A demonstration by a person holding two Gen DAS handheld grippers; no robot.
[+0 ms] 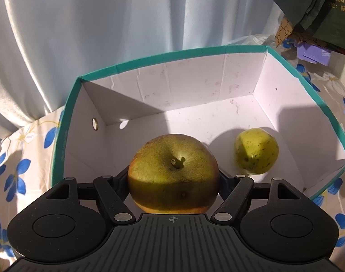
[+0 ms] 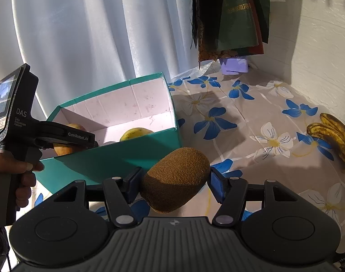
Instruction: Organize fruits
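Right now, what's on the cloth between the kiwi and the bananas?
Nothing: the right wrist view shows only bare floral tablecloth between the kiwi and the bananas.

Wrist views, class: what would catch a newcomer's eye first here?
First, the big green apple gripped in the left claw, held over the open teal box where a smaller green fruit already lies. Next, the fuzzy brown kiwi clamped in the right claw, outside the box, above the flowered tablecloth.

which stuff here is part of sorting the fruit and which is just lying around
Part of the job:
- apple in the left claw
- kiwi in the right claw
- pear in the teal box
- bananas on the tablecloth

Just lying about:
- purple box
- green bags
- curtain
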